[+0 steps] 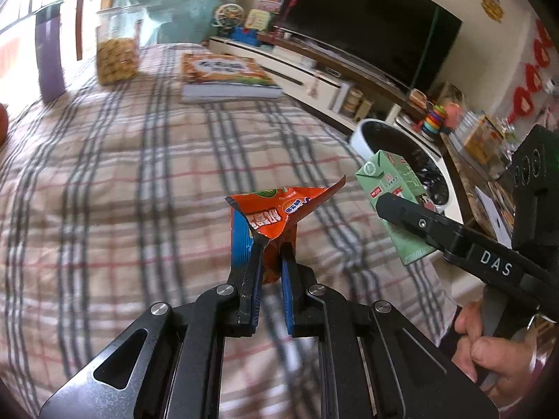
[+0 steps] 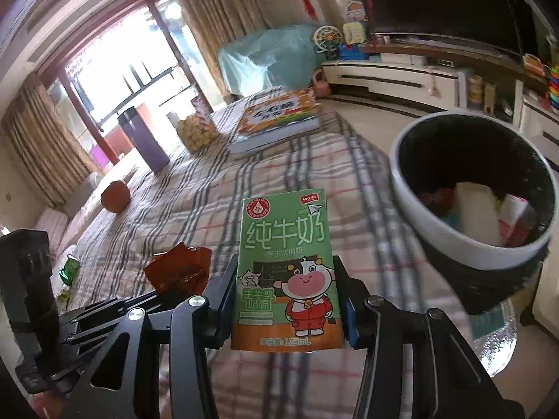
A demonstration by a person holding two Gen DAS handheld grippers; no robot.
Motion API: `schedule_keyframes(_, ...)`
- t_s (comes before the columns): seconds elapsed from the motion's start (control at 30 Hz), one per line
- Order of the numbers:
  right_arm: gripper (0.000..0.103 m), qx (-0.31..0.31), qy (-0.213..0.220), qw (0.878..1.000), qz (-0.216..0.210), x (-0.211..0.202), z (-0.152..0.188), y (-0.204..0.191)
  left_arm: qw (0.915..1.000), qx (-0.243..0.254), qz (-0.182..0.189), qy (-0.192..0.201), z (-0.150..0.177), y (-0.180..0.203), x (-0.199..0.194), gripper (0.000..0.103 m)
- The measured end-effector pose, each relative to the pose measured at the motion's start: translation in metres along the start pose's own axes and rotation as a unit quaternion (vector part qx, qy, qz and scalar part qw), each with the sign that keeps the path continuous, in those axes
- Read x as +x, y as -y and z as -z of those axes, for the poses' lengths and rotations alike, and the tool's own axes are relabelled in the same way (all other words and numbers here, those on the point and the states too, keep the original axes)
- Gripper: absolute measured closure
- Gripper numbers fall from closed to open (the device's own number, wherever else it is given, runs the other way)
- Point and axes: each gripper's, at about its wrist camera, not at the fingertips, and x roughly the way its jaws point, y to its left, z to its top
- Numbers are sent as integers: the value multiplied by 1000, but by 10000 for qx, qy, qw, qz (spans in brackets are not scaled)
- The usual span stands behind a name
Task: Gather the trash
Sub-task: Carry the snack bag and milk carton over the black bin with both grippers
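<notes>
Left claw [image 1: 270, 244] pinches crinkly snack wrapper [image 1: 276, 214]: light, floppy, slippery, so grip folded middle. Right claw [image 2: 284, 300] squeezes milk box [image 2: 284, 265]: light, stiff, crushable sides.

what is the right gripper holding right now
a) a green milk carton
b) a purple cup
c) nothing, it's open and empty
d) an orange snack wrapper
a: in the right wrist view the right gripper is clamped on both sides of the green milk carton, lifted clear of the plaid cloth; the orange snack wrapper is pinched in the left gripper instead.
</notes>
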Motion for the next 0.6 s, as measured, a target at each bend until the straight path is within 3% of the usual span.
schedule_keyframes(0.6,55,553,365,9977,155,-41,-1,62,9977,637,213,-85,-15,69,22,94)
